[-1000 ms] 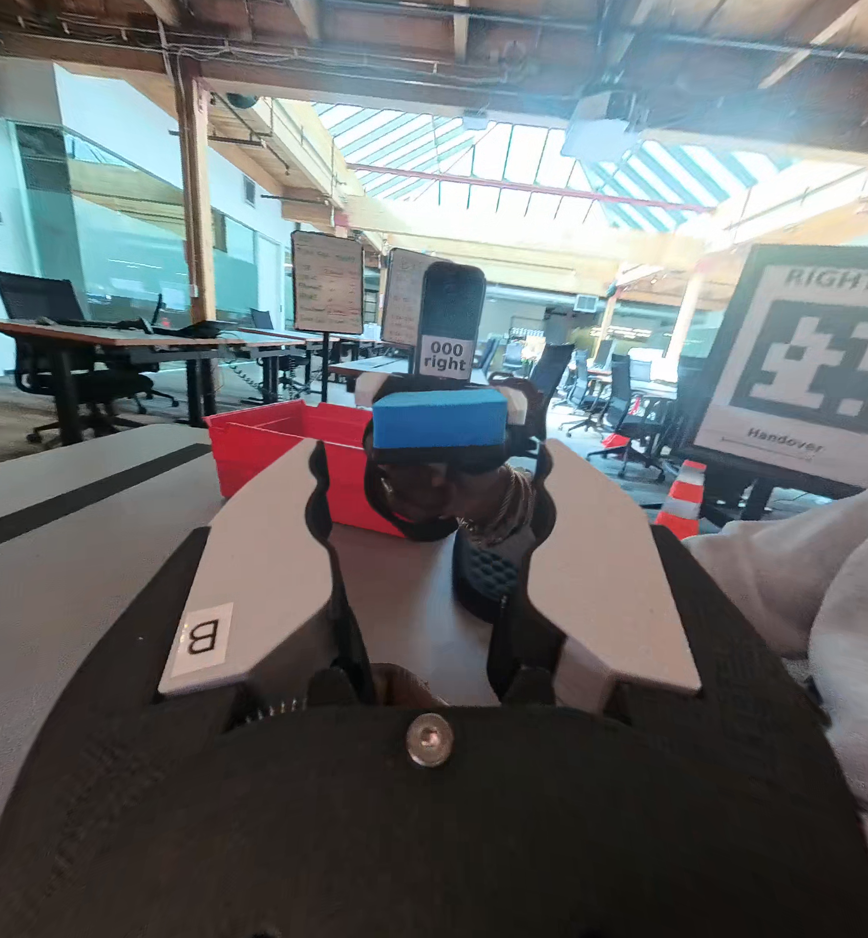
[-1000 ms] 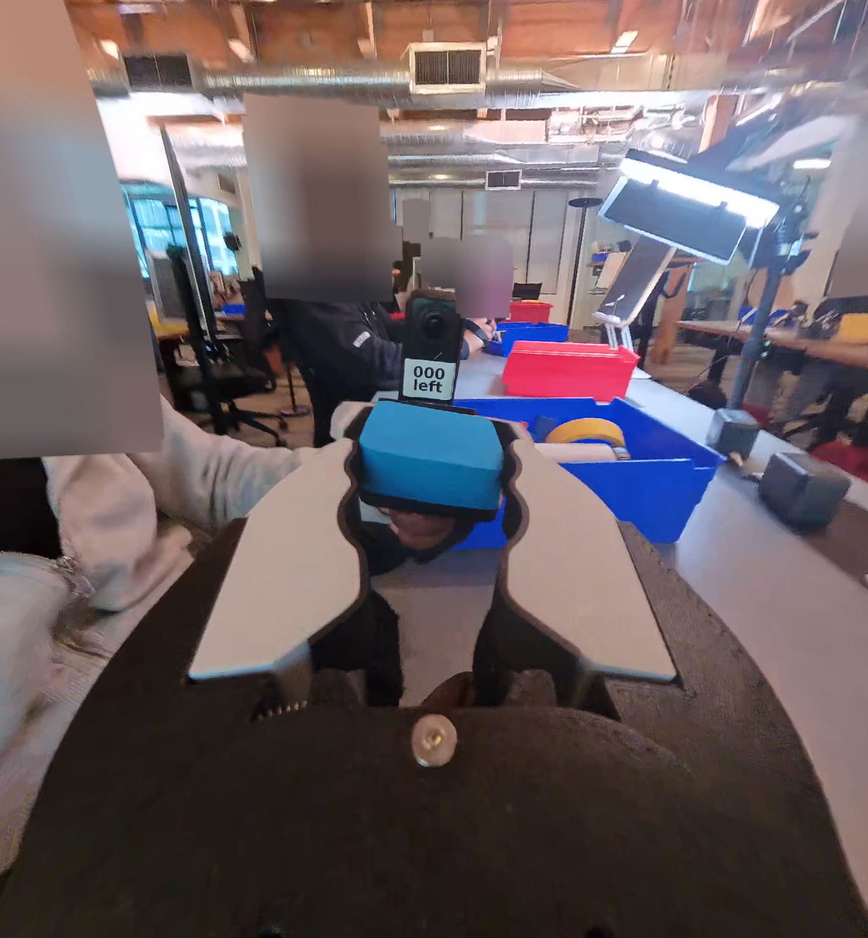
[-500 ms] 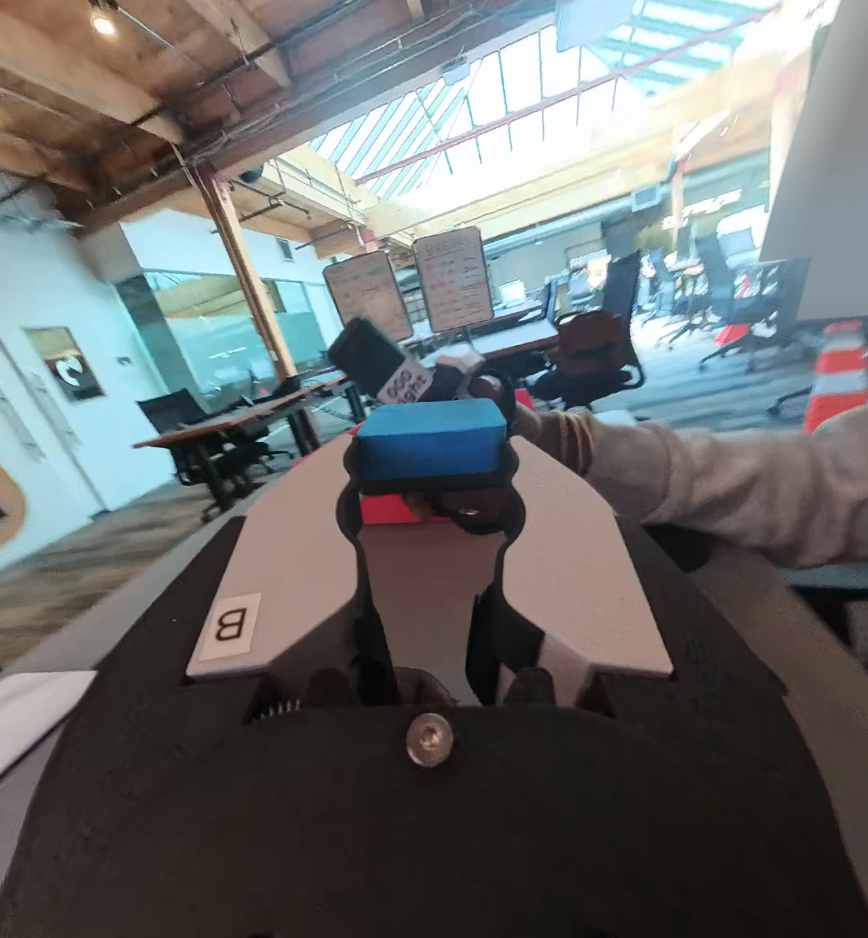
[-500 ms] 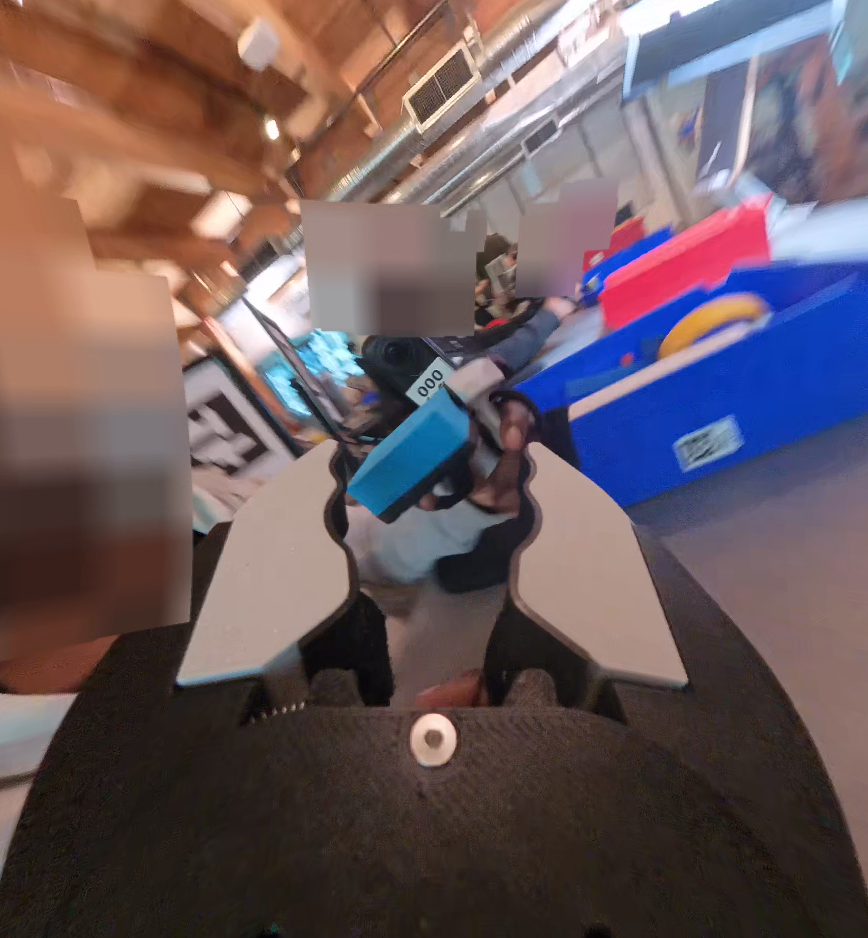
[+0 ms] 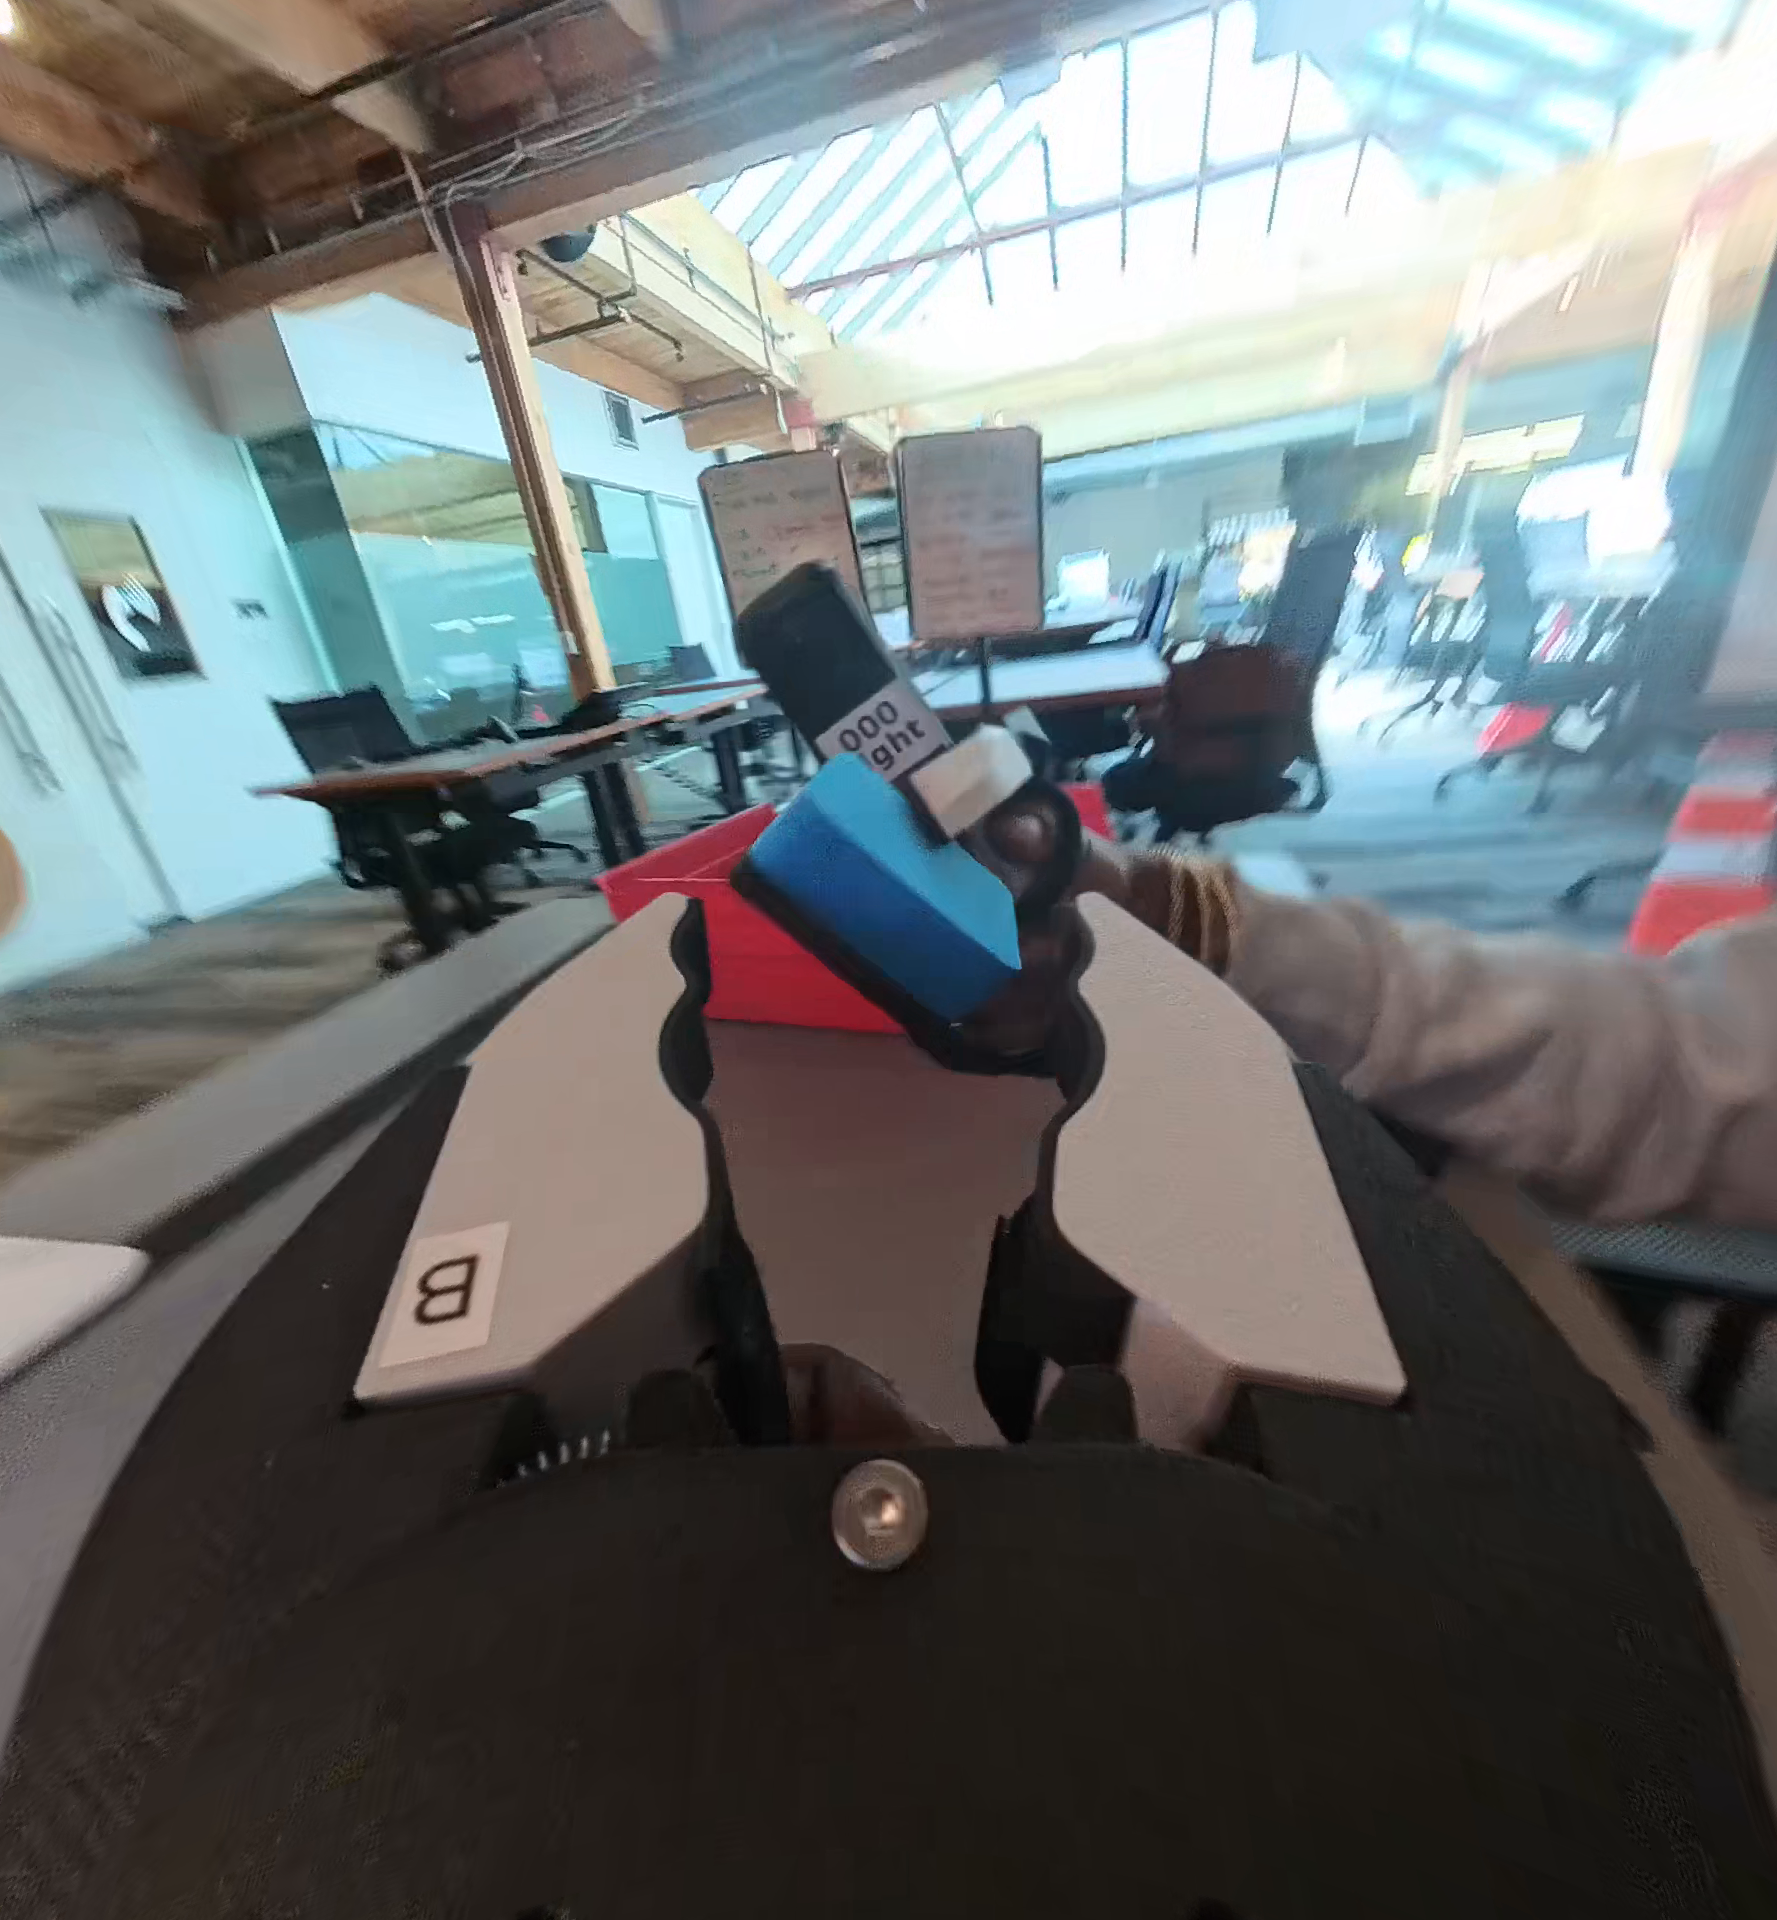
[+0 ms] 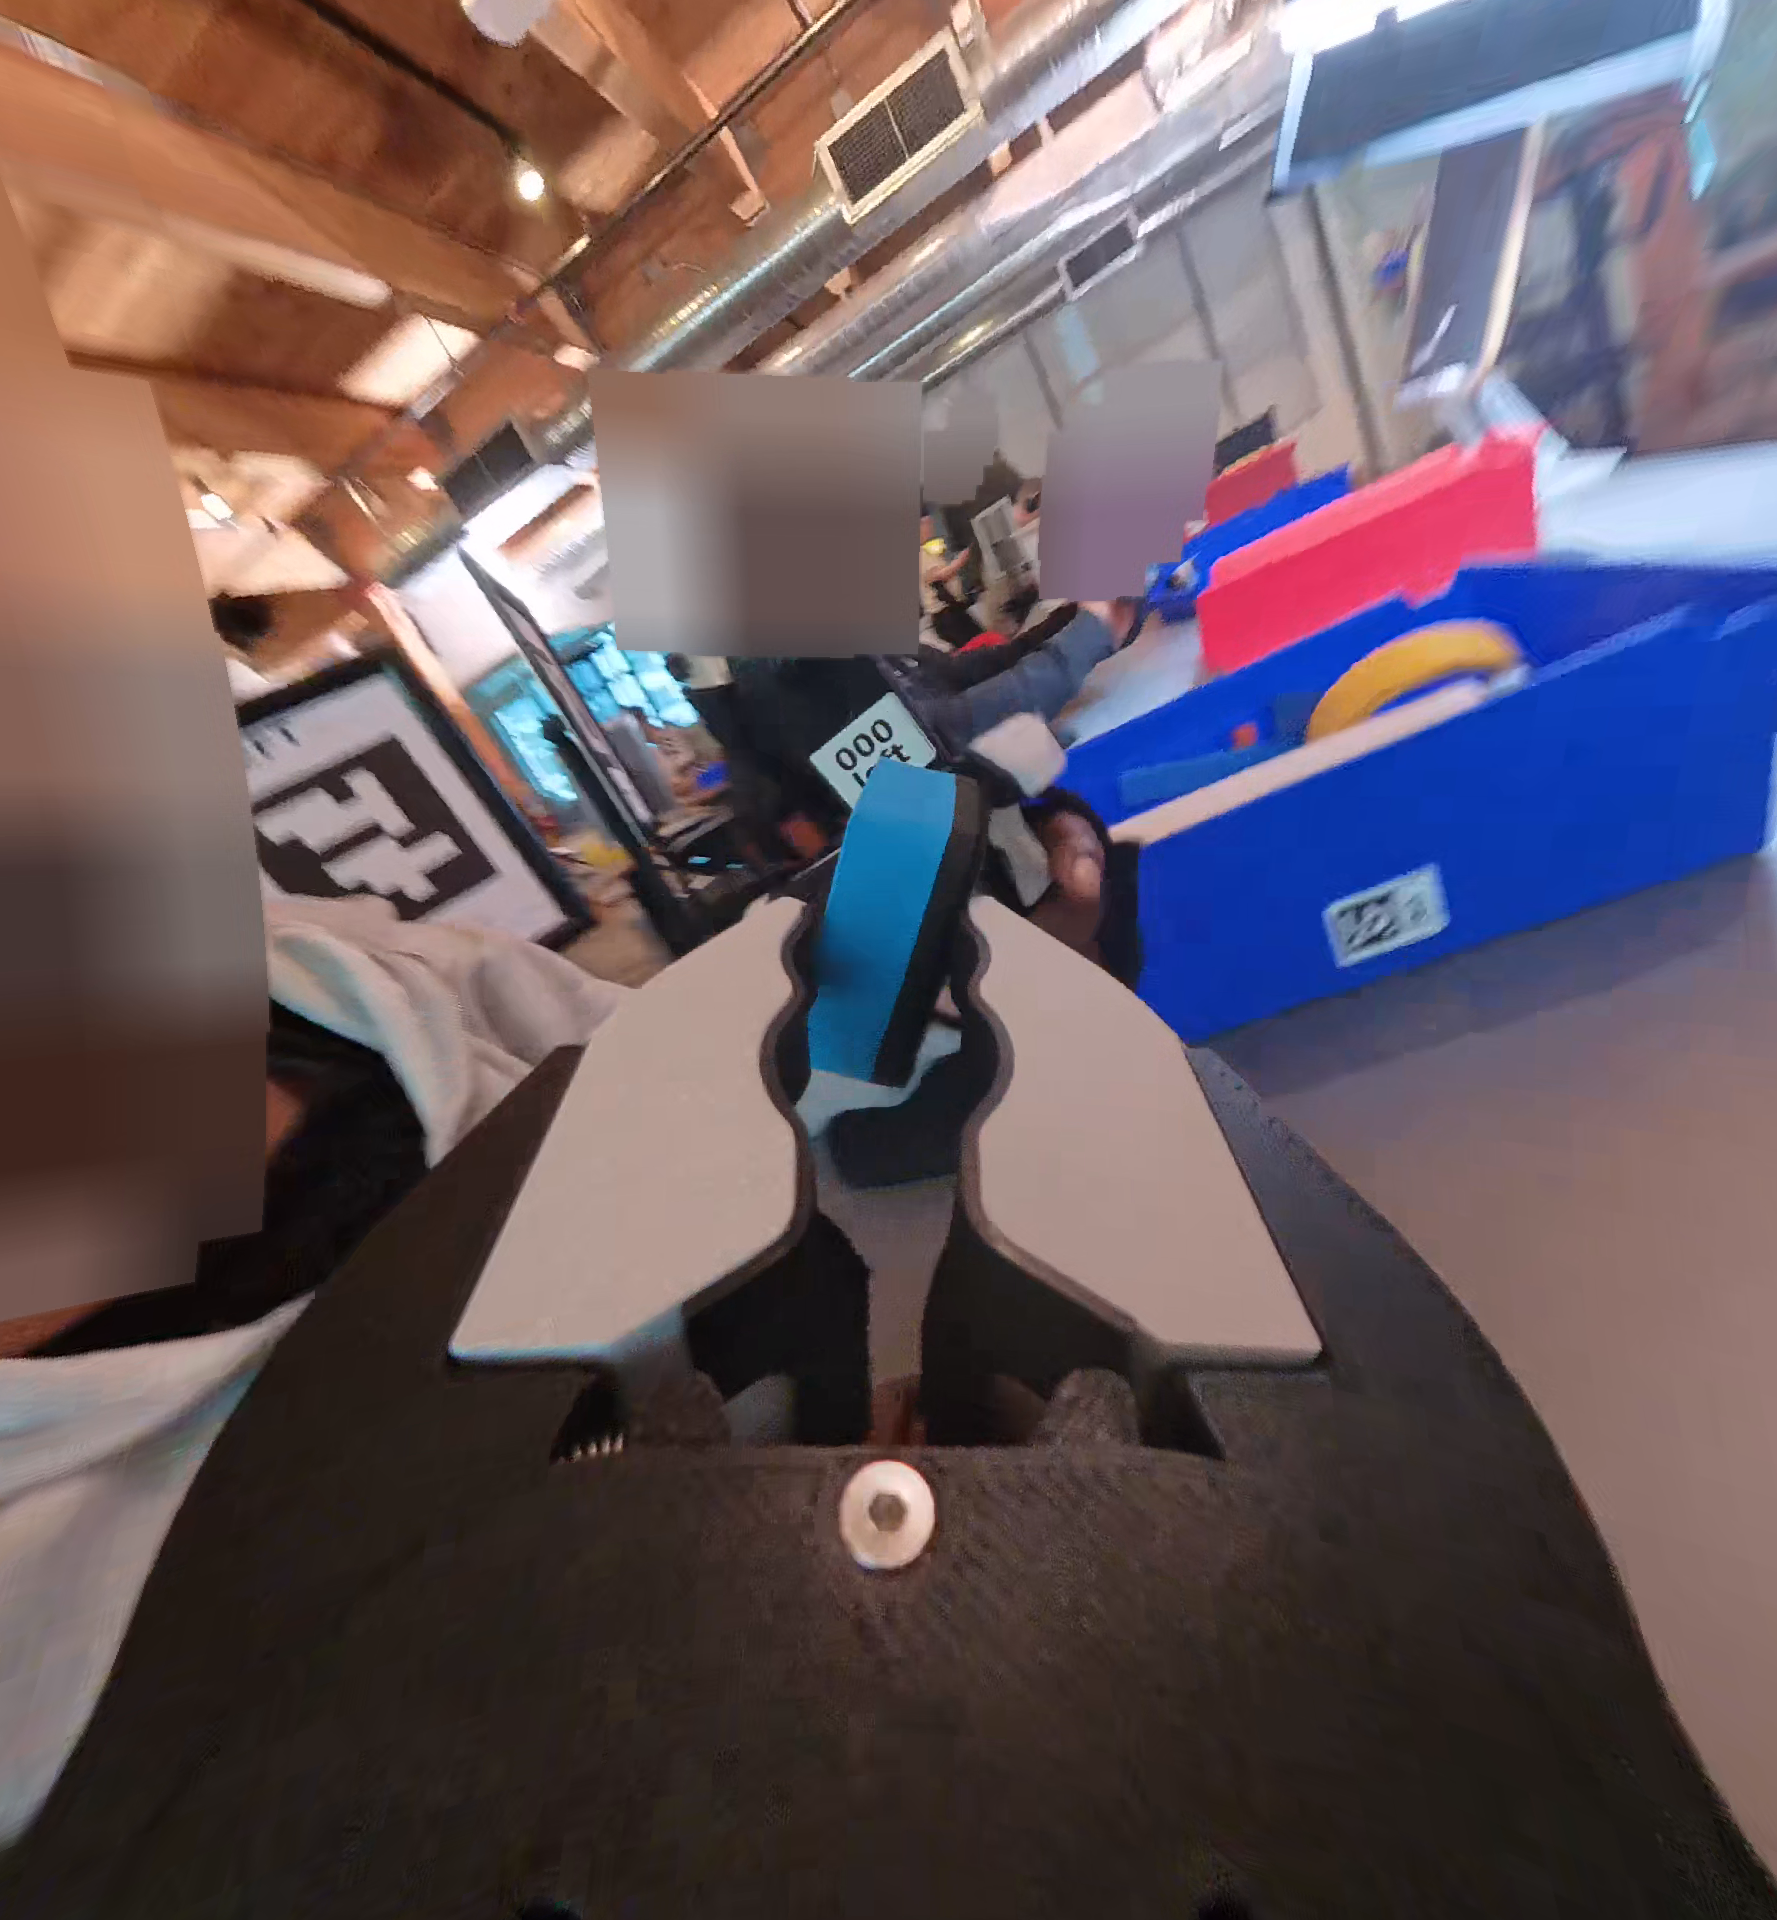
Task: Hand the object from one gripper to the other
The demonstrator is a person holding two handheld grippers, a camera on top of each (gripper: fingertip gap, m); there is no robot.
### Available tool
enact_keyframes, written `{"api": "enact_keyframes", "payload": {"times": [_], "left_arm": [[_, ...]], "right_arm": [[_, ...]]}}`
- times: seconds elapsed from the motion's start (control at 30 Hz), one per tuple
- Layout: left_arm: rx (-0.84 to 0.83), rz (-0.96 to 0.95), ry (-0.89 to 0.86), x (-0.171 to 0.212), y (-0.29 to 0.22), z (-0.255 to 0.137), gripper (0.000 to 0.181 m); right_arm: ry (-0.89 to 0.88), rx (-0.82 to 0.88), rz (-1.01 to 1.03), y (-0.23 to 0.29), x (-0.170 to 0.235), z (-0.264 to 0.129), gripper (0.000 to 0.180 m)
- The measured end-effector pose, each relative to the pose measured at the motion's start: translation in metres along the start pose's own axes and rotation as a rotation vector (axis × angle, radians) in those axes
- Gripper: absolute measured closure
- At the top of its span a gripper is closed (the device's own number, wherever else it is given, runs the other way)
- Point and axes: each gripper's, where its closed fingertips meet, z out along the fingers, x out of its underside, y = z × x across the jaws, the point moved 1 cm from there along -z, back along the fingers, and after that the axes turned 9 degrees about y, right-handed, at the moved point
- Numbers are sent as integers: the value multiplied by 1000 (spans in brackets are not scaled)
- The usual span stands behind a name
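Sponge [image 6: 889, 920] between right tongs [image 6: 884, 997]

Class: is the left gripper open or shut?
Open: the left gripper shows a wide gap between its fingers; the right gripper holds the block.

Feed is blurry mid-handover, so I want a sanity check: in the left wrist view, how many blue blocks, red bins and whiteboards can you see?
blue block: 1
red bin: 1
whiteboards: 2
Total: 4
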Motion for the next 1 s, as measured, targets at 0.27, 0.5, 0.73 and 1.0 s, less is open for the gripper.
{"api": "enact_keyframes", "payload": {"times": [0.27,0.5,0.73,1.0], "left_arm": [[177,-334,-58,-3,-3,0,133],[86,-91,-71,-6,-2,-5,158],[-68,360,71,7,-5,-1,158],[-57,302,59,7,-7,2,149]], "right_arm": [[33,158,-348,10,-4,4,156],[9,76,-188,8,-2,9,135],[-53,-137,317,-8,2,3,114],[9,-116,223,-2,7,7,126]]}}
